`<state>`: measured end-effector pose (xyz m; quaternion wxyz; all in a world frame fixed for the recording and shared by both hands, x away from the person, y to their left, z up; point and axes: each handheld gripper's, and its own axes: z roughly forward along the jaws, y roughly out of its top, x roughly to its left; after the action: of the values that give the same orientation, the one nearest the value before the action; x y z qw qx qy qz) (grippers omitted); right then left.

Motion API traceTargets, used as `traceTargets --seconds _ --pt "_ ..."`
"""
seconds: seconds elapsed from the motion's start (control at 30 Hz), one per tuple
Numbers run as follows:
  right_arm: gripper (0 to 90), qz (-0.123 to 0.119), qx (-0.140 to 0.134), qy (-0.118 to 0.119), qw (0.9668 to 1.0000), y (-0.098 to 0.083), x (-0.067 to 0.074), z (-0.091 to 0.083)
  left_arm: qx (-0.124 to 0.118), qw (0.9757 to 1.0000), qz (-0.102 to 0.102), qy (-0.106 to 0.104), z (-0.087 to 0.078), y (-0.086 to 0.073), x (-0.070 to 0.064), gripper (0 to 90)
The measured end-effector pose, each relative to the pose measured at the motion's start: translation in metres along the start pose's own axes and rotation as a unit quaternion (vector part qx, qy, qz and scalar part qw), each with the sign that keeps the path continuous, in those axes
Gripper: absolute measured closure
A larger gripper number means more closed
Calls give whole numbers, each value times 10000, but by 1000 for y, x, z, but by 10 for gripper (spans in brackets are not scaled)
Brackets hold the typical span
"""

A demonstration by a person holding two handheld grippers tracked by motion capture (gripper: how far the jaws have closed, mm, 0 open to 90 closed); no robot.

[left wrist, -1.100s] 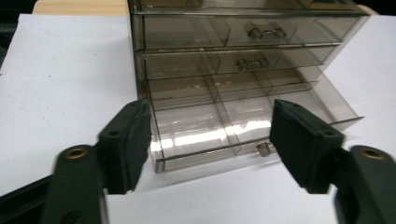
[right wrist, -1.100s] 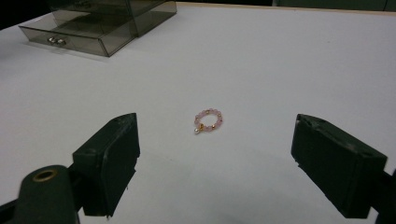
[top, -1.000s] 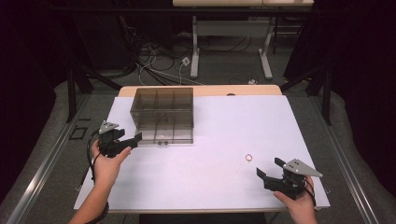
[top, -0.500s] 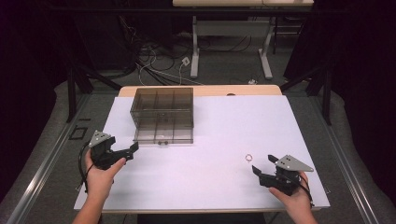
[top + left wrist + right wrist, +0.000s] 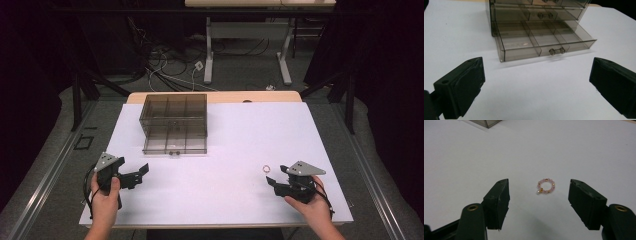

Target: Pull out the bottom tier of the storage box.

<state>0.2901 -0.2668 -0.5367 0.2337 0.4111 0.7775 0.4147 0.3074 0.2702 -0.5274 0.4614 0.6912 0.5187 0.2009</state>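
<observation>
A: Looking down from the high view, where is the ring?

B: The pink beaded ring [image 5: 266, 169] lies flat on the white table cover [image 5: 240, 130], right of centre in the lower part of the frame. It is round, so it has no long axis. The right gripper [image 5: 274, 176] sits just beside it at the lower right, jaws pointing left and up toward it. Its jaws have just been closing, yet they stand apart and nothing is pressed between them.

A: And the other hand?

B: The left gripper [image 5: 142, 172] is at the lower left, level with the table, jaws wide apart and empty, pointing right. The left hand [image 5: 105, 197] grips its body from below. The smoked drawer box [image 5: 175, 122] stands above it, upper left of centre. Beyond the table are a grey floor, cables and a desk's legs.

A: The left gripper view?

B: Both black jaws sit at the lower corners, spread wide. Between them, at the top, the bottom drawer [image 5: 544, 41] is pulled out, its small handle [image 5: 557, 51] facing the camera.

A: The right gripper view?

B: The ring [image 5: 545, 186] lies at frame centre between the jaw tips, touching neither; its small pearl charm [image 5: 538, 192] hangs to the lower left.
</observation>
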Motion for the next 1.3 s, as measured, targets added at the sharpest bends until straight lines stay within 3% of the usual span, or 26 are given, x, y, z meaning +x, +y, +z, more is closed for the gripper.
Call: traceTargets --seconds 0.27,0.4,0.6,0.8,0.93,1.0,1.07,1.2,1.3 --pt "375 -104 169 -20 9998 8 -2 7 52 9999 72 -48 -1 -10 0 4" --pt "374 -143 170 123 9997 13 -3 13 51 9999 17 -128 -4 -13 4 4" --pt "350 -416 307 120 9986 19 -6 22 -110 9998 -14 -135 -10 -17 8 4" --pt "342 -431 615 269 9968 26 -11 31 -121 9999 79 -56 -10 -20 7 5" --pt "348 -377 705 240 9965 32 -15 34 -110 9999 91 -72 -9 -21 6 5" --pt "361 -196 821 156 9963 34 -18 35 -98 9999 107 -80 -9 -21 5 5" --pt "366 -218 857 77 9960 37 -20 37 -79 9999 114 -82 -8 -22 5 5" --pt "449 -83 1002 71 9949 40 -23 41 -97 9999 87 -108 -8 -22 4 5" --pt "506 -139 1107 22 9937 43 -25 43 -85 9999 77 -122 -8 -22 4 5"
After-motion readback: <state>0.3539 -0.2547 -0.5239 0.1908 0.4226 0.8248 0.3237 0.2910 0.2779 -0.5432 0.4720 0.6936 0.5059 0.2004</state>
